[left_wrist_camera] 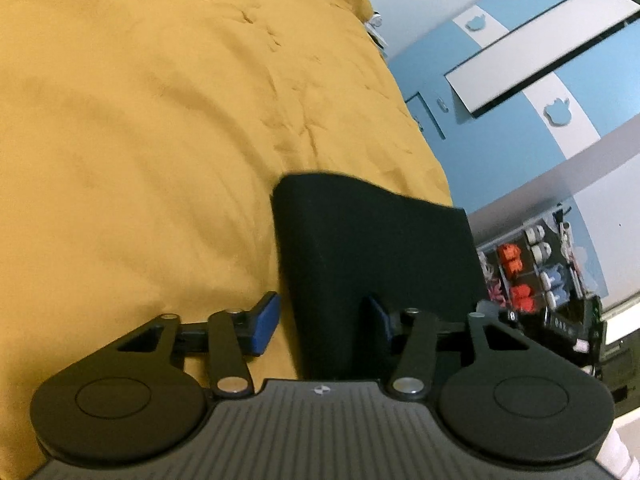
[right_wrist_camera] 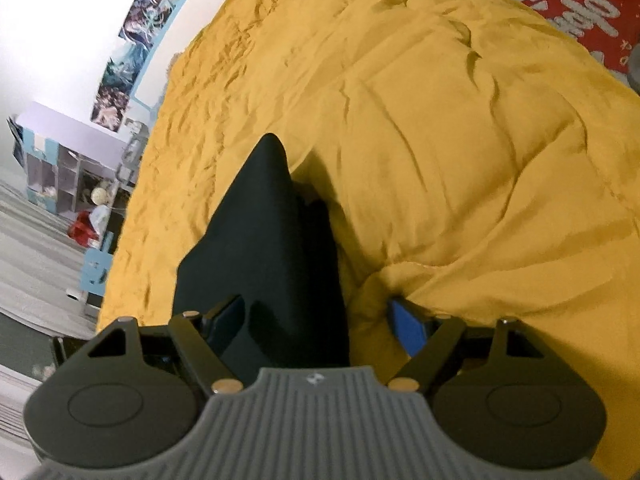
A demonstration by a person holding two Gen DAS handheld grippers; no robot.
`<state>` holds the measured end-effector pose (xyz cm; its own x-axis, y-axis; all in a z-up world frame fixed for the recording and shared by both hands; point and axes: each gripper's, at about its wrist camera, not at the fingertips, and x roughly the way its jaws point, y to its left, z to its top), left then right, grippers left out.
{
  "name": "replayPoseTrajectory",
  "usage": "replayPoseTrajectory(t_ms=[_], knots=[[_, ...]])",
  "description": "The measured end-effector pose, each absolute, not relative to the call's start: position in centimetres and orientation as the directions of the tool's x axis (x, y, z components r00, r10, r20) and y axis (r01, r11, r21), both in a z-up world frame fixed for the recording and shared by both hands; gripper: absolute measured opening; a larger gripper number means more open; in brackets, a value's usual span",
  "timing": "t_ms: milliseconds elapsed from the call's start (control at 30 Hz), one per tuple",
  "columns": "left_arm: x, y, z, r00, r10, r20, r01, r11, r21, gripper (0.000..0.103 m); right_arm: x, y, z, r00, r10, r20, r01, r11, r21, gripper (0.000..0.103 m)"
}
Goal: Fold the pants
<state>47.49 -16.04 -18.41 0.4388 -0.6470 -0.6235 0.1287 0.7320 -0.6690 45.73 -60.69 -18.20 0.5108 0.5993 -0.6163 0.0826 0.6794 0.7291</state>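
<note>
Item, pants-folding step: left claw (left_wrist_camera: 320, 322) and right claw (right_wrist_camera: 318, 326), both wide with dark pants (left_wrist_camera: 376, 248) between unpressed pads, best closed together on matching edges; beyond, pants lying on the yellow bed (left_wrist_camera: 140, 120).

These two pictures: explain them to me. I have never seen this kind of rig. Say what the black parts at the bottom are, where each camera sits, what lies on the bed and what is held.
A person holds a hand-held grasping tool in each hand, and each carries a camera that looks forward along its two fingers. One picture comes from the left tool, the other from the right tool. The black discs and arms at the bottom are the tool's own mechanism, and the blue pads are its fingertips. Dark pants lie on a bed with a yellow cover. In both pictures the fabric runs between spread fingers; neither tool visibly pinches it, so nothing looks firmly held.
</note>
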Motion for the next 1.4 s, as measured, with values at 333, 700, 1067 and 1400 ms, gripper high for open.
replayPoseTrajectory(t_ms=[333,700,1067,1400], knots=[[52.0,-14.6,-20.2,0.463,-0.636,-0.617,-0.009,0.692,-0.722,0.037,45.4,-61.3,-19.1,0.528,0.573,-0.627,0.123,0.679,0.723,0.049],[51.6,-14.4,-15.4,0.577,-0.468,-0.670,-0.021,0.811,-0.585,0.033,44.5,-60.7,-17.5,0.557,0.512,-0.654,0.139,0.719,0.681,0.043],[46.3,-15.3,-17.4,0.418,-0.644,-0.641,-0.012,0.702,-0.712,0.054,44.1,-61.0,-17.3,0.498,0.585,-0.640,0.127,0.681,0.721,0.049],[46.8,-15.5,-20.0,0.432,-0.705,-0.562,-0.028,0.613,-0.790,0.032,44.9,-61.2,-19.8,0.522,0.642,-0.562,0.124,0.594,0.795,0.034]])
